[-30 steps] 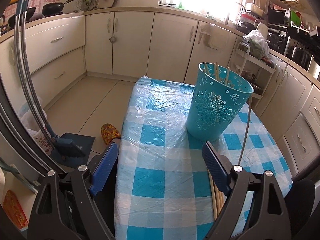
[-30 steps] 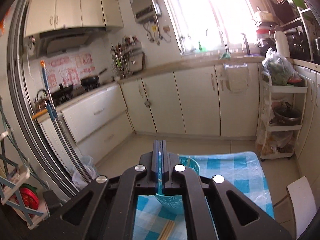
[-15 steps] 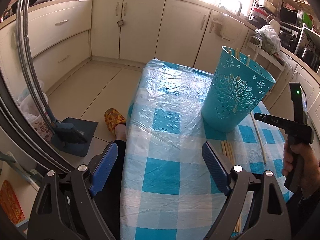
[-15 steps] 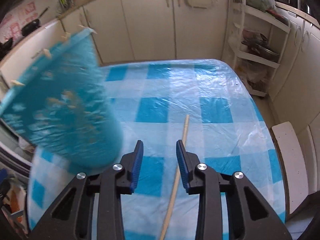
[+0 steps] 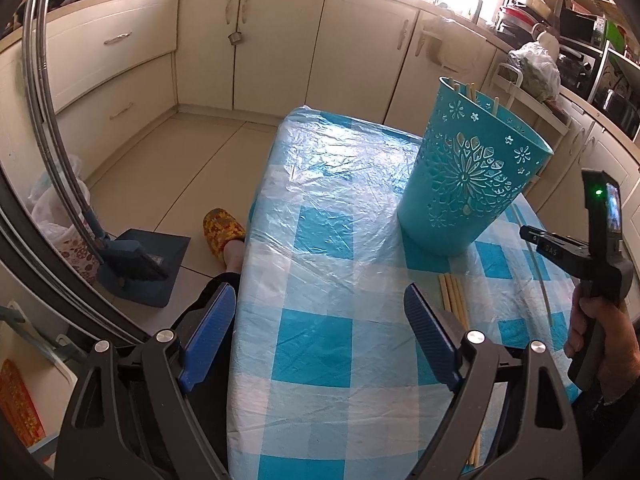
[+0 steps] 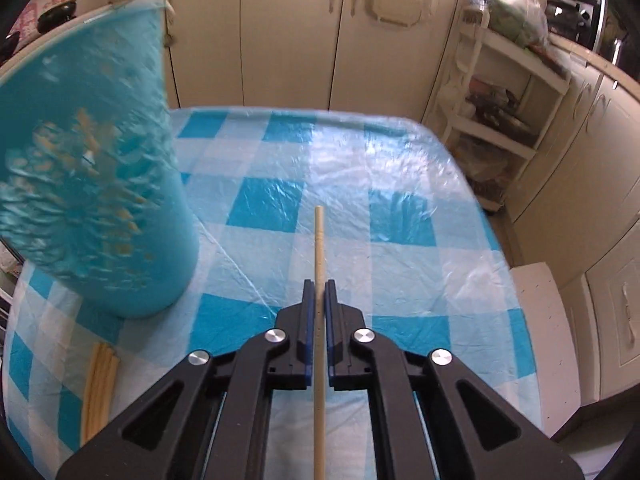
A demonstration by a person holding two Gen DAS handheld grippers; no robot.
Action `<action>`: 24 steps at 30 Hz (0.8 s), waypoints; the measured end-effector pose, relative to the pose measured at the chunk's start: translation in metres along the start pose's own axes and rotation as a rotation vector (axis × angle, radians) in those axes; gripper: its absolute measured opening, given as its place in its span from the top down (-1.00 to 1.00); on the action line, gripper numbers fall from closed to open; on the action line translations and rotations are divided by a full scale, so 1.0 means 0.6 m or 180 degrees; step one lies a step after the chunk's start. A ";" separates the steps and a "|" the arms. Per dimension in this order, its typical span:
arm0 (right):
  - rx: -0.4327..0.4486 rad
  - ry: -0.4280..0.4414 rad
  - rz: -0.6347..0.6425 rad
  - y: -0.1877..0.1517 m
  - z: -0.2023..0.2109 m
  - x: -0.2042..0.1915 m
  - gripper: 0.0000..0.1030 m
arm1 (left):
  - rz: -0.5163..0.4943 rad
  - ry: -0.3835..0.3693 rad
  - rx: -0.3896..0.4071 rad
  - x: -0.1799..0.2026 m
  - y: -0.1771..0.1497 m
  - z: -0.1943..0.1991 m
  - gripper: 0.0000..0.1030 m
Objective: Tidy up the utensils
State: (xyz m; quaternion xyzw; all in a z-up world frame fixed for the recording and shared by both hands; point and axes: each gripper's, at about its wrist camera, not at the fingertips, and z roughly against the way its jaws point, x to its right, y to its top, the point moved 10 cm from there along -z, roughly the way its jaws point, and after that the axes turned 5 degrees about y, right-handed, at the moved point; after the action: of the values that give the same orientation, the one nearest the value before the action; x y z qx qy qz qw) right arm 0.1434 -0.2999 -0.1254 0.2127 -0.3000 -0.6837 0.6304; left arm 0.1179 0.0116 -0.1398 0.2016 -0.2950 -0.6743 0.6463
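A kitchen table (image 5: 320, 360) covered in a blue and white checked plastic cloth fills both views. A teal plastic cup (image 5: 464, 172) with a cut-out flower pattern stands on the cloth, with the tips of several chopsticks showing above its rim.

The right gripper (image 6: 319, 292) has its two fingers drawn in narrow around a single pale wooden chopstick (image 6: 319, 240). The chopstick lies flat, or nearly flat, on the cloth; whether it has left the surface cannot be told. Its long axis runs straight ahead along the fingers, with one end reaching forward past the fingertips and the rest running back under the tool.

From this gripper, the teal cup (image 6: 92, 184) stands forward and to the left, blurred and close. A small bundle of loose chopsticks (image 6: 100, 388) lies on the cloth at the foot of the cup, also to the left.

The left gripper (image 5: 316, 340) hovers near the table's left edge with its blue-padded fingers spread wide and nothing between them. The bundle of loose chopsticks (image 5: 452, 296) lies just beside its right finger, and the cup stands beyond.

The right hand is the one engaged. Judging from the layout, the held chopstick would need to be lifted, tipped upright and carried left to the cup's open mouth.
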 end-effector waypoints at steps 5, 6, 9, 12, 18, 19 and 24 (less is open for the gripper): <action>0.0474 0.0193 -0.0104 0.062 0.104 -0.019 0.89 | -0.0001 -0.0014 0.0029 0.002 0.002 0.011 -0.60; 0.0625 0.0275 -0.0166 0.082 0.137 -0.023 0.89 | -0.0007 -0.0014 0.0037 0.003 0.003 0.013 -0.60; 0.1086 0.0569 -0.0340 0.152 0.214 -0.038 0.89 | -0.0011 -0.0017 0.0052 0.002 0.004 0.019 -0.60; 0.1598 0.0886 -0.0466 0.227 0.273 -0.064 0.89 | 0.0006 -0.0023 0.0056 0.001 0.004 0.021 -0.60; 0.2069 0.1052 -0.0625 0.316 0.246 -0.117 0.89 | -0.0005 -0.0023 0.0109 0.002 0.007 0.030 -0.60; 0.2068 0.1014 -0.0649 0.319 0.225 -0.125 0.89 | -0.0005 -0.0020 0.0117 0.001 0.008 0.031 -0.60; 0.1761 0.0818 -0.0725 0.285 0.145 -0.144 0.88 | 0.0015 -0.0012 0.0147 -0.004 0.012 0.035 -0.64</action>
State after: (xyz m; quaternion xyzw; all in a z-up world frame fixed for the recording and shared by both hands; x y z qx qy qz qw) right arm 0.2206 -0.2062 0.0465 0.4928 -0.3666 -0.6099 0.5008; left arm 0.1096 0.0168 -0.1195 0.2145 -0.3121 -0.6661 0.6425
